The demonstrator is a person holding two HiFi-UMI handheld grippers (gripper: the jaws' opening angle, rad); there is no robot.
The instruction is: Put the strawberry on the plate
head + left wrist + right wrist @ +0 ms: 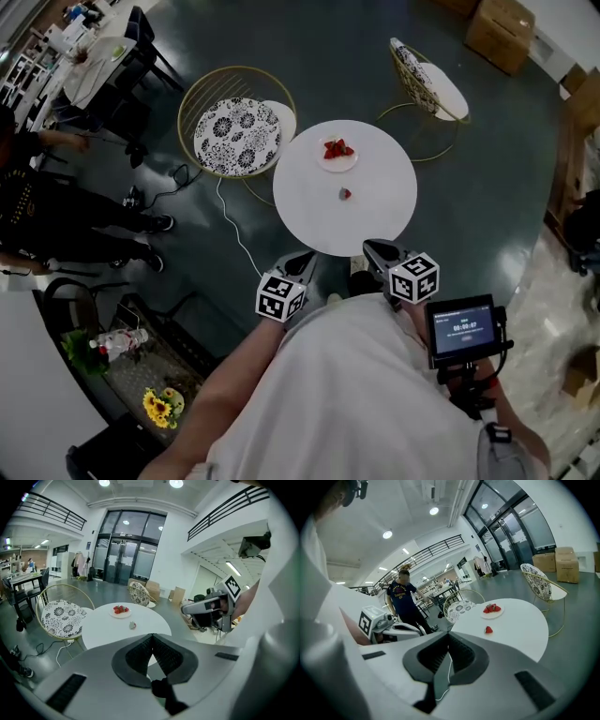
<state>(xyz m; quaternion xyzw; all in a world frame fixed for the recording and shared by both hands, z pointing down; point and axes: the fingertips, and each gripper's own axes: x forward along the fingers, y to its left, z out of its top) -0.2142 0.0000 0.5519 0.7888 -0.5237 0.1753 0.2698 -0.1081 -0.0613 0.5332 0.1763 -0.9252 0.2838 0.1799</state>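
A small white plate (338, 165) with a few strawberries on it sits on the far side of the round white table (384, 202). One loose strawberry (345, 194) lies near the table's middle. Both grippers are held short of the table's near edge, the left gripper (305, 262) and the right gripper (375, 251) side by side, each shut and empty. In the left gripper view the jaws meet at the tip of the left gripper (152, 637), with the strawberry (132, 625) and plate (121, 615) beyond. The right gripper (448, 634) faces the strawberry (488, 630) and plate (493, 614).
A gold wire chair with a patterned cushion (237, 131) touches the table's left side, and a second chair (429, 80) stands at the back right. A white cable (234, 225) runs over the floor. A person (47, 206) stands at the left. Cardboard boxes (502, 33) are far off.
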